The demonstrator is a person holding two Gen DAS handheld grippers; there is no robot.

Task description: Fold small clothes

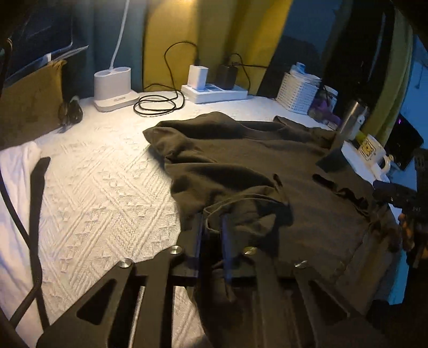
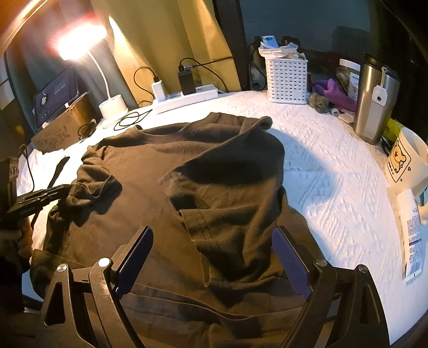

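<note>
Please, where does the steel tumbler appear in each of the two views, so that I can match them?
Left wrist view: the tumbler stands at the far right, behind the shirt.
Right wrist view: the tumbler stands upper right, on the white cloth, apart from the shirt.
Shared landmark: the white basket, left of the tumbler in both.

1. A white quilted cover with raised geometric stitching spreads over the work surface.
2. Mustard-yellow curtains hang behind it, beside a dark teal wall.
3. A white gooseneck desk lamp glows brightly at the far left, its round white base resting on the cover.
4. A dark vertical post divides curtain from wall.
</note>
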